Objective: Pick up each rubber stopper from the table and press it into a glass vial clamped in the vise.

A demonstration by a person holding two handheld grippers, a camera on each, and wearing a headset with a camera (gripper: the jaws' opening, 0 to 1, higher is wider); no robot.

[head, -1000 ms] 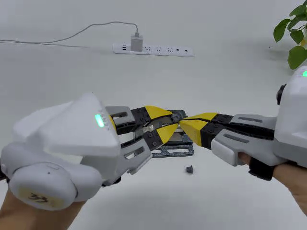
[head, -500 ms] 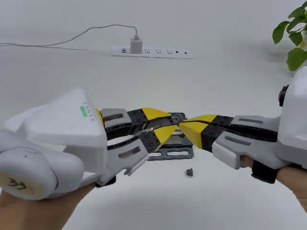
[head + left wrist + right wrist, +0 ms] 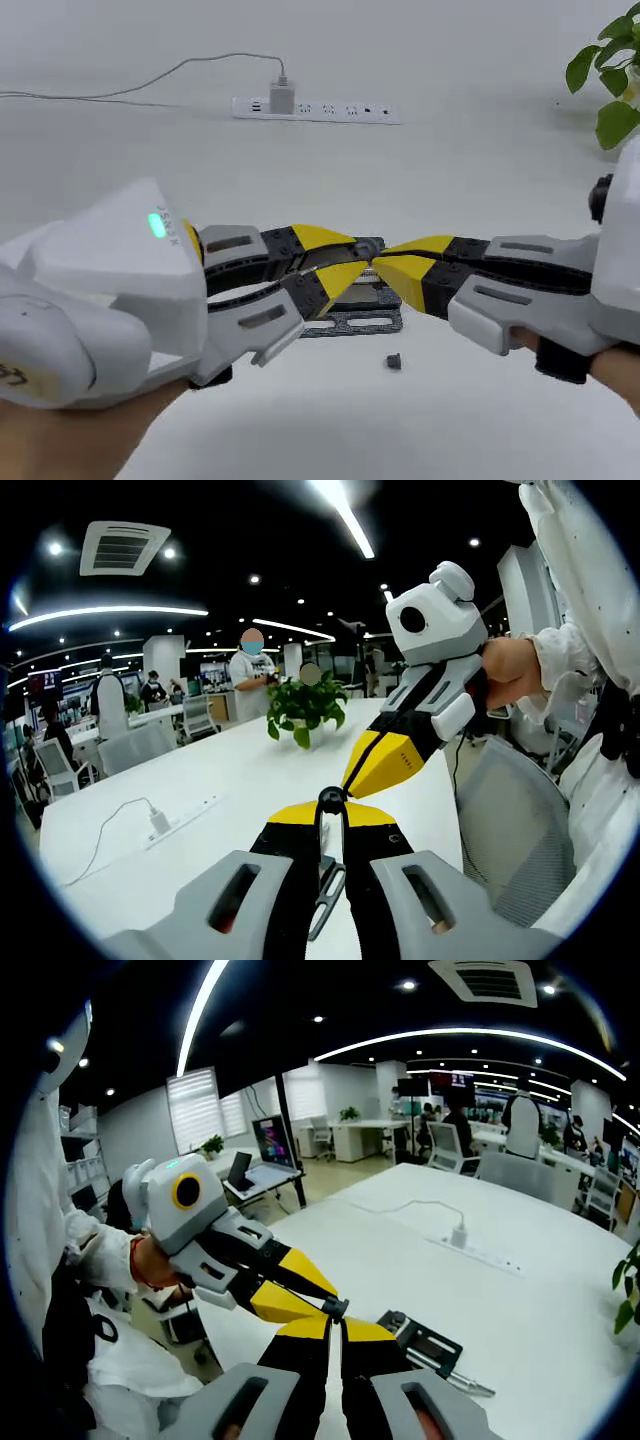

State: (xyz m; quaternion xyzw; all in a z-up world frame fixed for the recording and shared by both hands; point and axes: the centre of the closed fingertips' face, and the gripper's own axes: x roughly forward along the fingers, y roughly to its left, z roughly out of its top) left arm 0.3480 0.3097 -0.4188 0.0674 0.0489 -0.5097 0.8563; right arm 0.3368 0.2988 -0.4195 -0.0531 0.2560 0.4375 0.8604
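In the head view, the left gripper comes in from the left and the right gripper from the right. Their yellow tips meet above the middle of the white desk. Just behind and under the tips lies the dark vise, flat on the desk. A second stopper, small and dark, lies alone on the desk near the vise, on its near right side. At the far edge there is a power strip, and a plant stands at the far right.

In the left gripper view, the jaws of the left gripper are drawn almost together, with a thin slit between them. A small dark rubber stopper seems pinched at their very tips. The right gripper reaches in from the right and its yellow tip touches the stopper.

In the right gripper view, the jaws of the right gripper are closed to a thin slit and nothing is seen between them. The rubber stopper sits just above them, at the tips of the left gripper. The vise lies on the desk to the right of the tips.
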